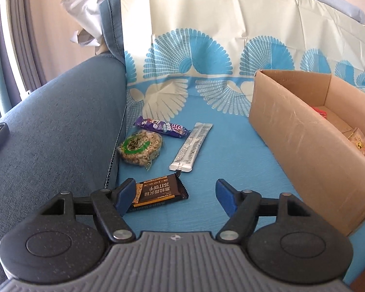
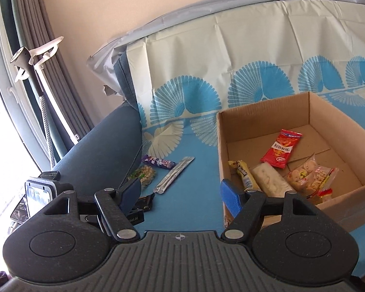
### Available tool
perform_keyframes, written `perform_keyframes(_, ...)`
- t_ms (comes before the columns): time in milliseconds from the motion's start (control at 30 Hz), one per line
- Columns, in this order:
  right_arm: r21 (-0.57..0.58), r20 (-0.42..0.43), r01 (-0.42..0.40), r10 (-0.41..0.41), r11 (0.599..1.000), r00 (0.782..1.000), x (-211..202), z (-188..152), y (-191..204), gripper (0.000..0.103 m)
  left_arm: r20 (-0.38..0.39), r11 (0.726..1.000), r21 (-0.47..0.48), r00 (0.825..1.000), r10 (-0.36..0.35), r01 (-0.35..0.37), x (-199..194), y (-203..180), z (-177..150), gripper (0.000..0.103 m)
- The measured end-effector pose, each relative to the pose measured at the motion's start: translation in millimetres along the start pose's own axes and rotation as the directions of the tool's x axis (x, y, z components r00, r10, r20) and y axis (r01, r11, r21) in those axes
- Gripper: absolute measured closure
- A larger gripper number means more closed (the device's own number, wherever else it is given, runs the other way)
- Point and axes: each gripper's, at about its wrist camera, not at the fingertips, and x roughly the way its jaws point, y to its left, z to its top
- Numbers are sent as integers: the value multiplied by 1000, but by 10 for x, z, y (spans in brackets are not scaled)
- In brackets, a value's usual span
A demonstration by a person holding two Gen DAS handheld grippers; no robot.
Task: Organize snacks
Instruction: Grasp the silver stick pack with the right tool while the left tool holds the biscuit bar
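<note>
- The dark biscuit packet (image 1: 158, 192) is half hidden behind the left gripper (image 1: 175, 196)'s left finger.
- Both left and right gripper (image 2: 182, 194) jaws stand apart, empty.

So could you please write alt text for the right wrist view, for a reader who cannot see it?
The open, empty right gripper hovers over a blue cloth beside a cardboard box holding five wrapped snacks, including a red packet. Left of the box, more snacks lie on the cloth, among them a silver stick pack.
</note>
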Motion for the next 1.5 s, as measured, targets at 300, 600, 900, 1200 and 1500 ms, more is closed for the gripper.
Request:
perform_keyframes(300,-102,38,-71,75,992,996,220,-187,-1,53,-33,983,-182,999,24,-29,262,219,46,26)
perform_keyframes(600,-45,-5,-96,96,994,995,670,3,54,63,-94,983,-155,992,84,-98,569,232,76,26)
perform_keyframes(900,39,-259,-21,30,999,965,2260,440,267,60,-33,975,-222,999,18,-25,502,344,28,23)
perform_keyframes(1200,-23,-477,59,-63,998,877,3572,283,220,45,21,967,-256,1000,-1,7,443,374,11,23)
perform_keyframes(1500,-261,-456,77,-193,962,869,3749,137,487,59,39,958,-281,998,-40,49,427,438,-15,23)
